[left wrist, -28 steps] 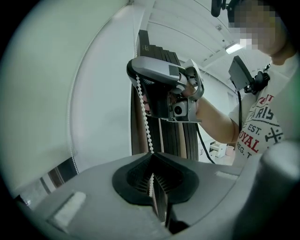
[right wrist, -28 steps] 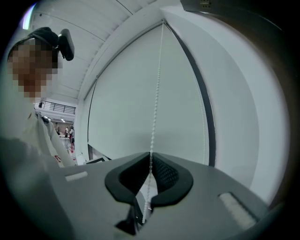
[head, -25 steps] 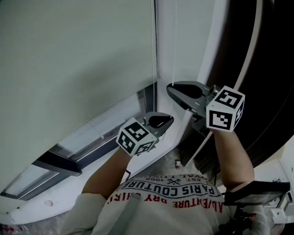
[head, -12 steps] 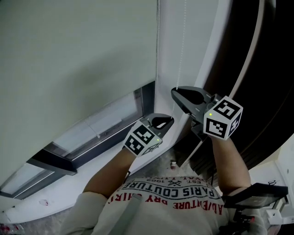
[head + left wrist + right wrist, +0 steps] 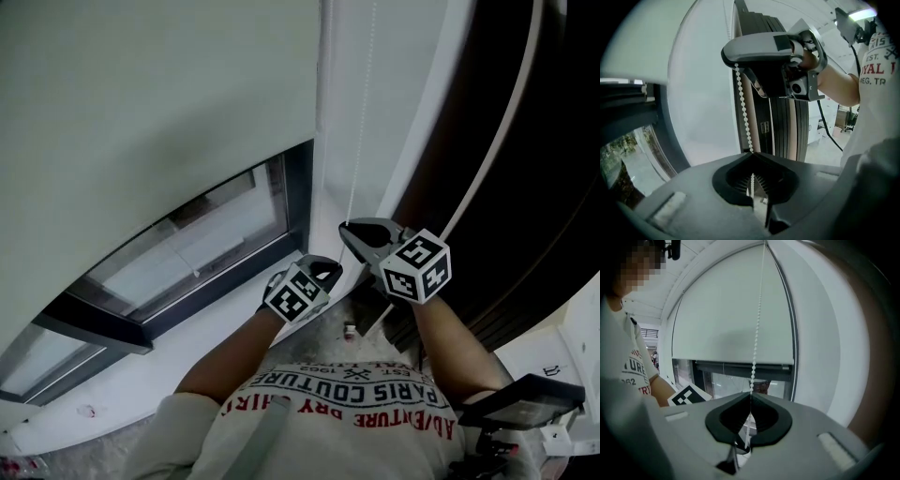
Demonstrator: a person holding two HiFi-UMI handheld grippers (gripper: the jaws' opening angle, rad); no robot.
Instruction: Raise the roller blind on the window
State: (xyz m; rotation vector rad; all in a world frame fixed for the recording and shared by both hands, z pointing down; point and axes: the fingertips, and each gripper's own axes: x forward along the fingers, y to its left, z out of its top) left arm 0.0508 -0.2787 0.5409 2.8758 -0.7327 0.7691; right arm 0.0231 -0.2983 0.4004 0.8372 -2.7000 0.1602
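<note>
A white roller blind [image 5: 141, 112] covers the upper window, and bare glass [image 5: 202, 246] shows below its bottom edge. A white bead chain [image 5: 362, 122] hangs down the right side of the frame. My right gripper [image 5: 345, 228] is shut on that chain, which runs up from its jaws [image 5: 757, 324] in the right gripper view. Just below and to the left, my left gripper [image 5: 330, 268] is shut on the same chain [image 5: 743, 110]. In the left gripper view the chain spans from my right gripper [image 5: 729, 55] above down into my left gripper [image 5: 751, 153].
A dark window frame [image 5: 298, 192] borders the glass, with a white sill [image 5: 141, 394] beneath. To the right stands a dark ribbed panel [image 5: 506, 141] with a pale edge strip. A black stand [image 5: 525, 394] is at the lower right beside the person's shirt.
Both grippers have come down together along the chain line. The blind's bottom edge sits higher and more glass is uncovered.
</note>
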